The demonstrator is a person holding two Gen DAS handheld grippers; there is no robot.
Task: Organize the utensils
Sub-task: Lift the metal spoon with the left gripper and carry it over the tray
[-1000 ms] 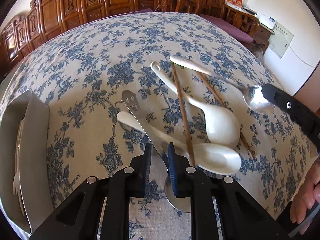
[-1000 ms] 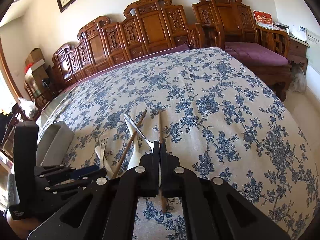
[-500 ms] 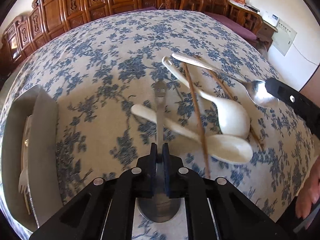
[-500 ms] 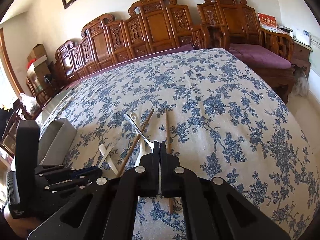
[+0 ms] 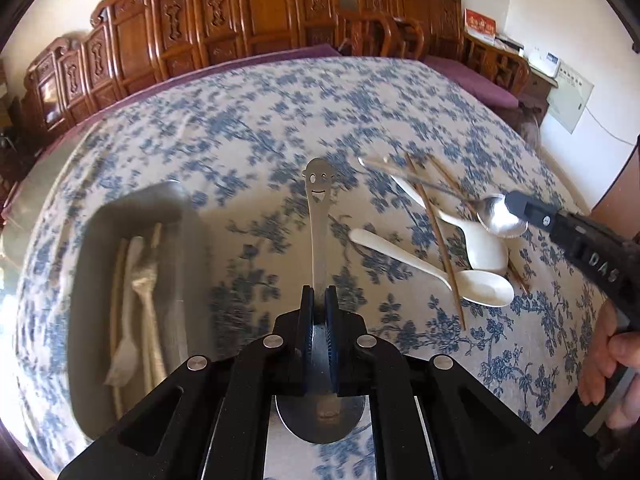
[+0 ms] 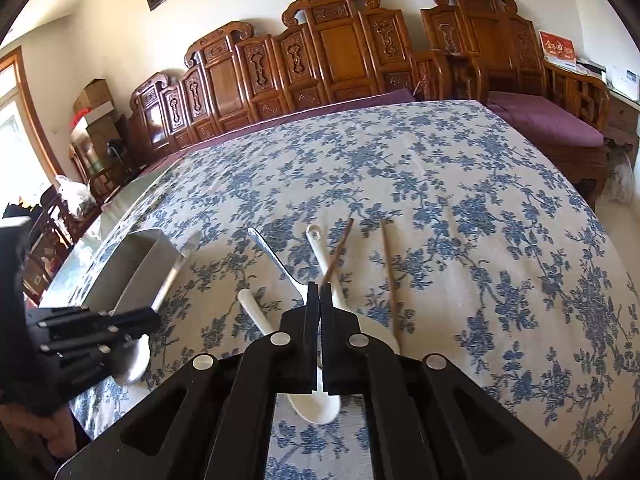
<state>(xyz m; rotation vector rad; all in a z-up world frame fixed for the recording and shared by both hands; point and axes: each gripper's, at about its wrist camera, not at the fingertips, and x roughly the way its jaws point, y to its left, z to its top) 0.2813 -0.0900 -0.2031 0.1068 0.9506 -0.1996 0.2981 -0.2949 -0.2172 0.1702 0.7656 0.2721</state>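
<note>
My left gripper (image 5: pixel 319 297) is shut on a steel spoon with a smiling face on its handle (image 5: pixel 318 216). The spoon hangs above the cloth, its bowl under the fingers. Left of it lies a grey tray (image 5: pixel 96 240) holding a fork (image 5: pixel 138 288) and chopsticks. My right gripper (image 6: pixel 320 292) is shut on the bowl edge of a metal spoon with a patterned handle (image 6: pixel 272 258), held over the pile. Two white spoons (image 5: pixel 480 248) (image 5: pixel 486 290) and two brown chopsticks (image 5: pixel 438 240) lie on the cloth beneath.
A blue floral cloth (image 6: pixel 460 208) covers the table. Carved wooden chairs (image 6: pixel 344 48) line the far edge, and a purple-cushioned bench (image 6: pixel 544 120) stands at the right. A person's hand (image 5: pixel 608 368) grips the right tool's handle.
My left gripper closed on the smiley spoon, lifted it off the pile and carried it left toward the tray. The right gripper drifted slightly, keeping its metal spoon.
</note>
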